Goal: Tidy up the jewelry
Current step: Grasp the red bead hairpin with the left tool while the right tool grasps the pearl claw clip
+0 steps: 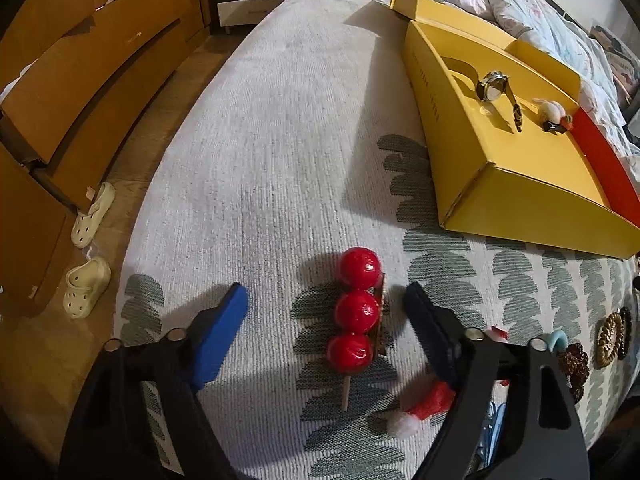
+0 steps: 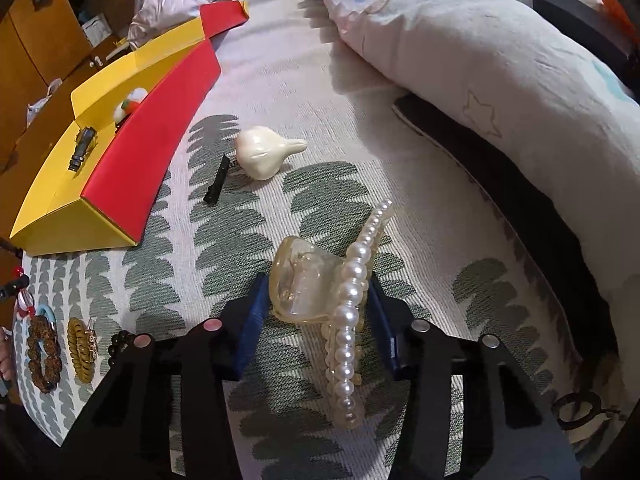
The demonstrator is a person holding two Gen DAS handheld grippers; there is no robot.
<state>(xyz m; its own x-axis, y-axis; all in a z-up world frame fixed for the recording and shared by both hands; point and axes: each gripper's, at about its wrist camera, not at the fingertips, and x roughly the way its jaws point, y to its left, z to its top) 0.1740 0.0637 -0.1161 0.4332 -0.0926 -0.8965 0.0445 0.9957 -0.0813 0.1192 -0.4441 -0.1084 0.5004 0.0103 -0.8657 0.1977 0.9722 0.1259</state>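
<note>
In the left wrist view my left gripper (image 1: pixel 326 300) is open, its fingers on either side of a hair clip with three red balls on a stick (image 1: pixel 356 314) lying on the bedspread. A yellow box (image 1: pixel 520 184) at the upper right holds a watch (image 1: pixel 494 86) and a small plush clip (image 1: pixel 552 116). In the right wrist view my right gripper (image 2: pixel 318 304) is shut on a pearl claw clip (image 2: pixel 348 300), held above the bed. The yellow box with its red side (image 2: pixel 132 152) stands to the left.
A cream shell-shaped clip (image 2: pixel 264 152) and a black clip (image 2: pixel 218 186) lie on the bed. Hair ties and scrunchies (image 2: pixel 60 344) lie at the left edge. A santa-hat clip (image 1: pixel 424 404) lies near my left gripper. A duvet (image 2: pixel 500 60) lies to the right. White clogs (image 1: pixel 86 252) lie on the floor.
</note>
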